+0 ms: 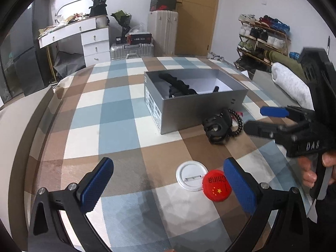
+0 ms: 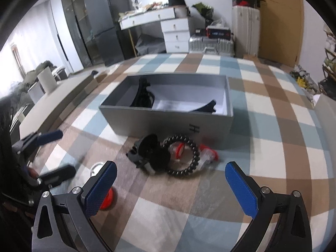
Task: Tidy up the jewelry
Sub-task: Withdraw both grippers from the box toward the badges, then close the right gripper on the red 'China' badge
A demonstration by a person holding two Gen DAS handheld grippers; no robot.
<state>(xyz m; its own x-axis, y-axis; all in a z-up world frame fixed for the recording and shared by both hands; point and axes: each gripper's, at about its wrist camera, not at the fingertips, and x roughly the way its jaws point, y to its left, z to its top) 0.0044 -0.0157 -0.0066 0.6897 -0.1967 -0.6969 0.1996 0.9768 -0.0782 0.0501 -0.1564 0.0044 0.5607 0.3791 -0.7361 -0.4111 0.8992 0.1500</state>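
A white pin badge (image 1: 190, 176) and a red "China" badge (image 1: 217, 185) lie on the checked cloth between the wide-apart fingers of my left gripper (image 1: 168, 185), which is open and holds nothing. The red badge touches the white one and is partly hidden by the right finger. Further off, a black claw clip (image 2: 150, 153), a black bead bracelet (image 2: 182, 157) and small red-and-clear pieces (image 2: 208, 153) lie in front of the open grey box (image 2: 168, 117). My right gripper (image 2: 171, 189) hovers open just short of them, empty. Black hair pieces (image 2: 142, 96) lie inside the box.
The checked cloth (image 1: 117, 113) covers a bed-like surface. Beyond its far edge stand a white drawer desk (image 1: 94, 40), silver suitcases (image 1: 132, 49) and a shoe rack (image 1: 262, 37). A person's hand (image 1: 310, 174) holds the right gripper's handle.
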